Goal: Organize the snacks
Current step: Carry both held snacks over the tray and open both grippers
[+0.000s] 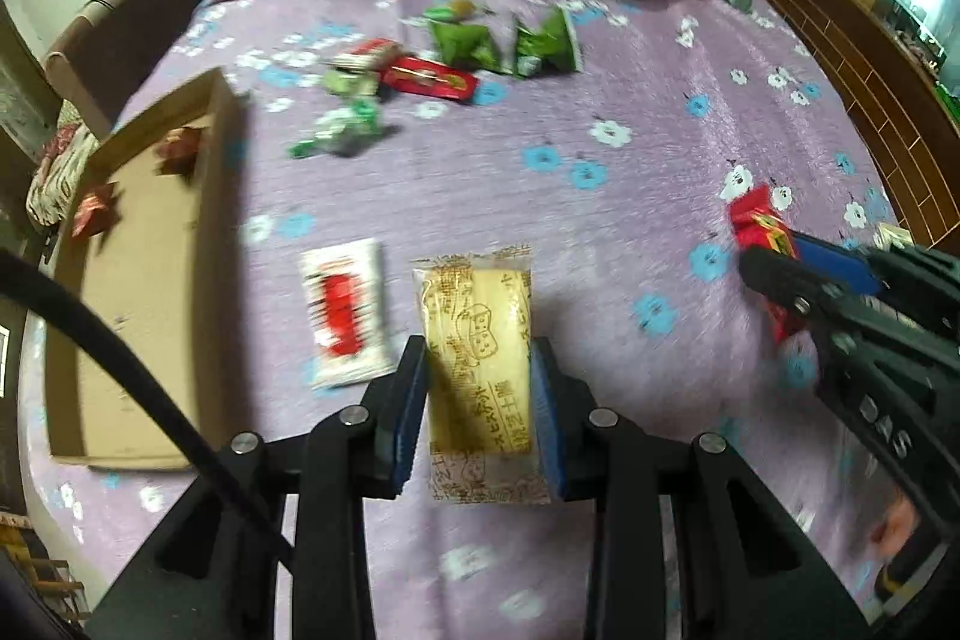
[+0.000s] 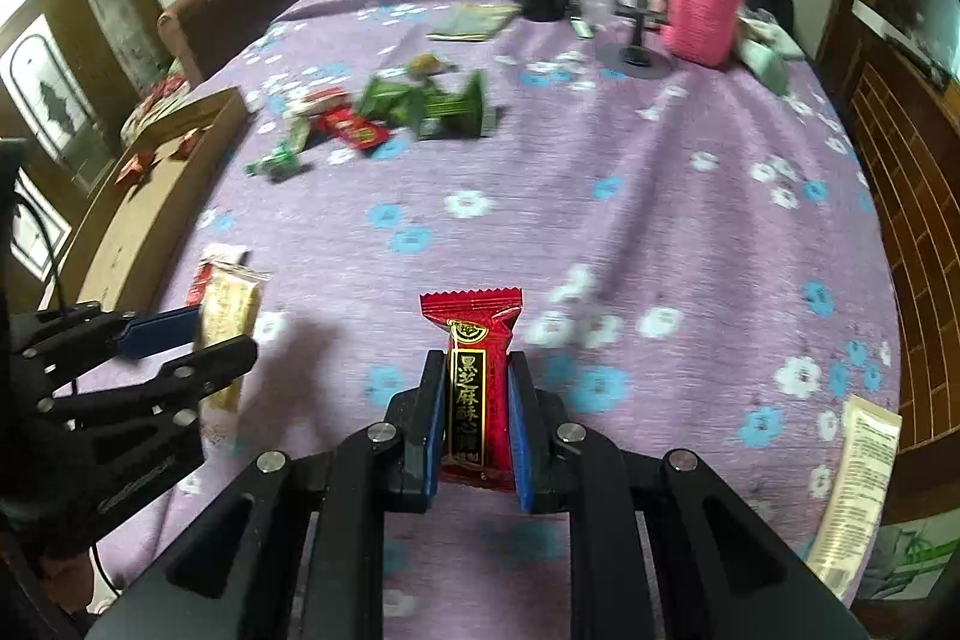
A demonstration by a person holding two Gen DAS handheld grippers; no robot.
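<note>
While my left tool (image 1: 480, 388) is clamping the yellow snack (image 1: 477, 340) and my right tool (image 2: 474, 418) the red candy (image 2: 477, 388) above the purple surface (image 1: 600, 196), I am carrying both, likely needing release into the cardboard box (image 1: 144, 292).

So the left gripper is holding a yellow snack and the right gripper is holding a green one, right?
Not quite. The left gripper does hold the yellow snack, but the right gripper holds a red snack, not a green one. The right wrist view shows it clearly between the blue pads. The green snacks lie farther off on the table.
</note>
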